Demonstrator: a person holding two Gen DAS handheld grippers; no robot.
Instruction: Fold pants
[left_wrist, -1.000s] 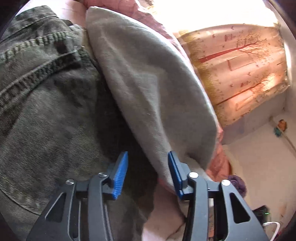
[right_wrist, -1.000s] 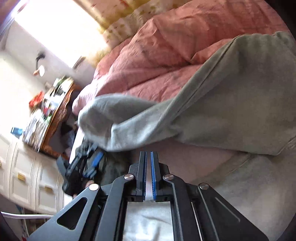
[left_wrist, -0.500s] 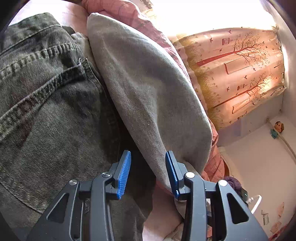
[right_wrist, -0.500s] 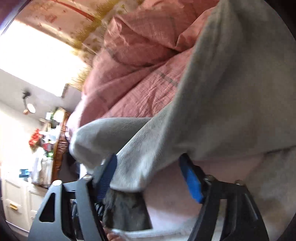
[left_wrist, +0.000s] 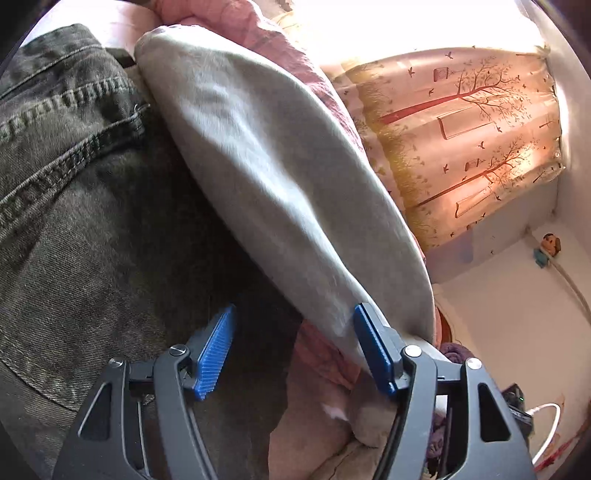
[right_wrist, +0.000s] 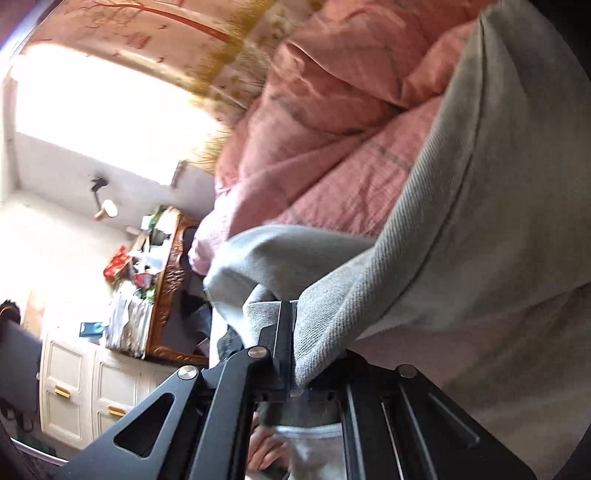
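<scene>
While the left gripper (left_wrist: 293, 347) hangs over the bed, its blue pads (left_wrist: 216, 345) stand well apart, jaws just opened wider, nothing pinched between them; dark green jeans (left_wrist: 74, 206) fill the left of its view, the grey pants (left_wrist: 280, 192) lie draped diagonally across the middle with the fabric edge touching the right pad; pink quilt (left_wrist: 258, 26) behind, tree-print curtain (left_wrist: 472, 147) at right — in the right wrist view the right gripper (right_wrist: 293, 332) has just clamped shut on a fold of the grey pants (right_wrist: 480, 221), cloth bunched between the fingers; white cabinet (right_wrist: 81, 387) far left, cluttered wooden dresser (right_wrist: 166, 288) beside it.
</scene>
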